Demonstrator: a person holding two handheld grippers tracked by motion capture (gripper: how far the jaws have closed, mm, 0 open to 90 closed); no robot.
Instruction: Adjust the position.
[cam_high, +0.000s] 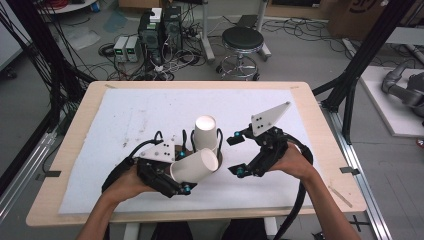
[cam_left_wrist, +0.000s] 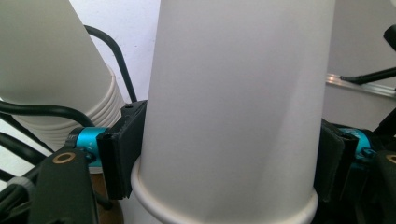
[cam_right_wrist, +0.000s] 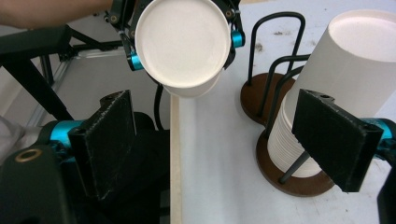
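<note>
1. Gripping a single paper cup near its rim, your left gripper is holding it tilted on its side, bottom pointing toward your right gripper; the black pads are pressing on the cup's wall from both sides.
2. You are keeping the right gripper's jaws wide apart with nothing between them, hovering just beside the stack of cups that is sitting upside down in the wire holder.
3. You are squeezing thin paper, so any harder clamp is likely denting the wall or ovalising the rim, and then the cup may not be nesting cleanly.
4. You are holding it by a narrow band near the rim; a quick swing could be letting it pivot or slip out.
5. You are working close to the black wire loops; clipping one with a jaw or the cup may be shifting the wooden base or tipping the stack.
6. You are bringing both grippers near each other, so a careless handover risks the jaws colliding.
</note>
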